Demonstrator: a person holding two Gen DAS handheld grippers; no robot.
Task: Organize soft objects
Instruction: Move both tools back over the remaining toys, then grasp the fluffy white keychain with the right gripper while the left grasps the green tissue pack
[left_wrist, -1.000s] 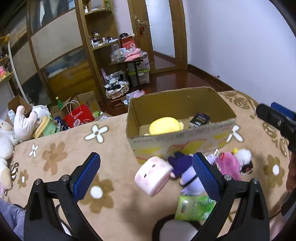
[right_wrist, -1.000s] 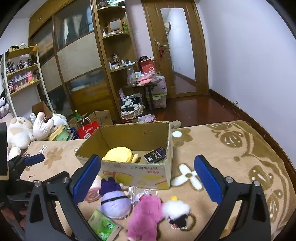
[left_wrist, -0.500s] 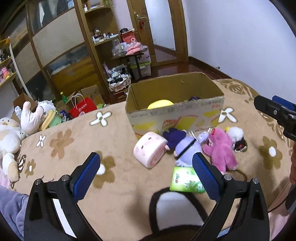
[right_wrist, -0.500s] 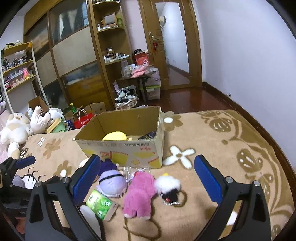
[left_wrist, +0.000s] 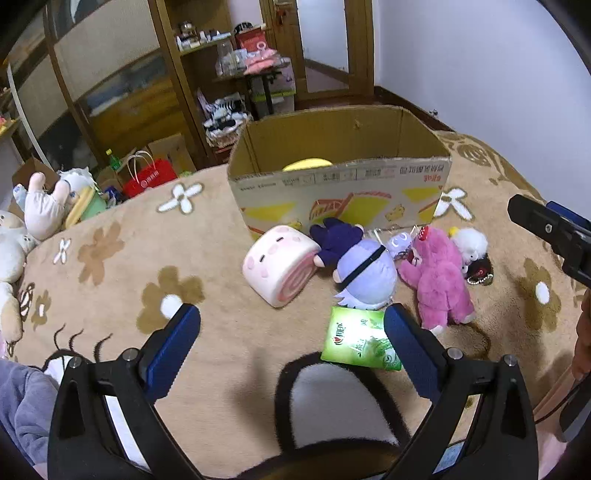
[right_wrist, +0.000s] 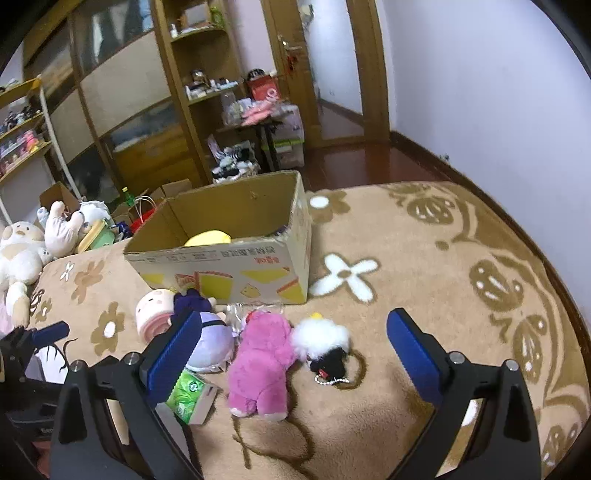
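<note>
Left wrist view: yellow plush (left_wrist: 306, 164), perhaps more, already inside cardboard box (left_wrist: 340, 192) at 12 o'clock; pink roll plush (left_wrist: 279, 269), purple doll (left_wrist: 364, 275), pink bear (left_wrist: 437, 280) still outside. Left gripper (left_wrist: 291, 343) and right gripper (right_wrist: 293, 350) spread wide, empty.

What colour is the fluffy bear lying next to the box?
Bright pink. The pink bear shows best in the right wrist view.

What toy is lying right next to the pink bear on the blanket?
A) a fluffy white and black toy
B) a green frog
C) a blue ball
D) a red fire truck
A: in the right wrist view the fluffy white and black toy lies up against the pink bear on the blanket, in front of the cardboard box; no truck, ball or frog shows there.
</note>
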